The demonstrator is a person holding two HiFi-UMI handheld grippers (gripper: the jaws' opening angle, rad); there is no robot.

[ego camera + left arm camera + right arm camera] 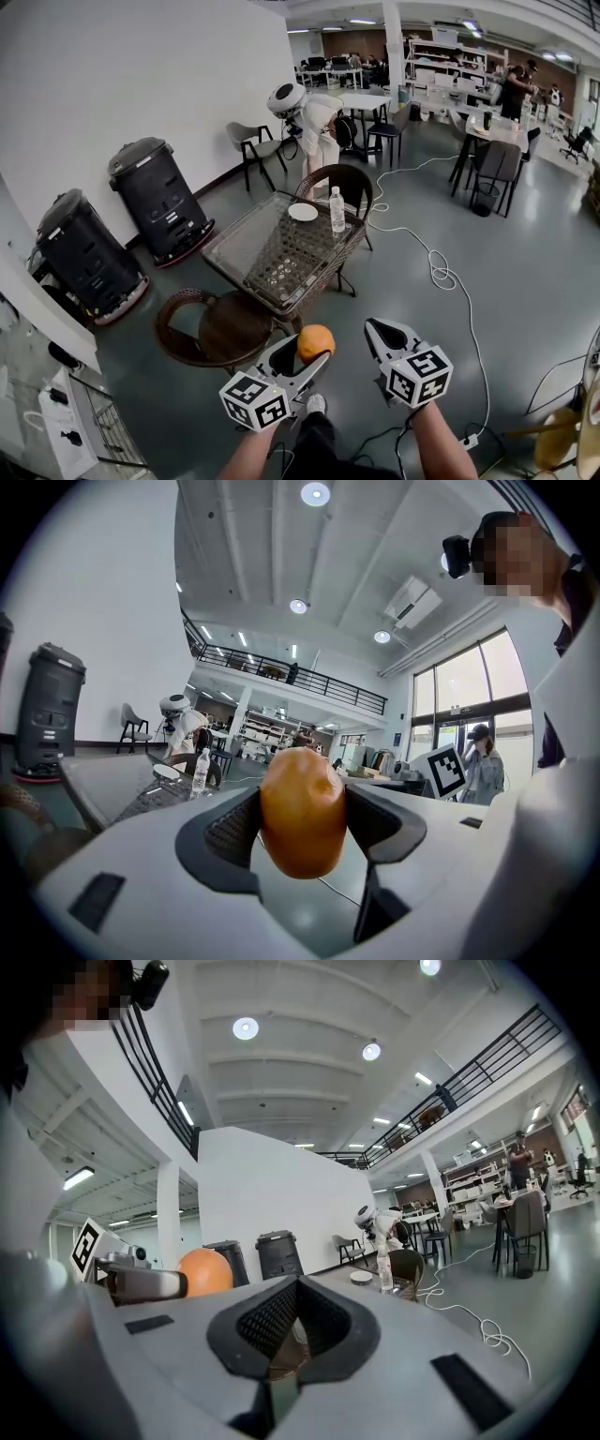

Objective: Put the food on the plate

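My head camera looks steeply down, well short of the desk (267,246); each gripper camera peers close along my fingers (230,829). All three share the orange (316,342).

Both held low, side by side: left gripper (307,354) jaws clamped on orange (316,342), right gripper (374,329) jaws together, empty.

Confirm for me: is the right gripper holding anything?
No, the right gripper has its jaws shut together with nothing between them; the orange food sits in the left gripper.
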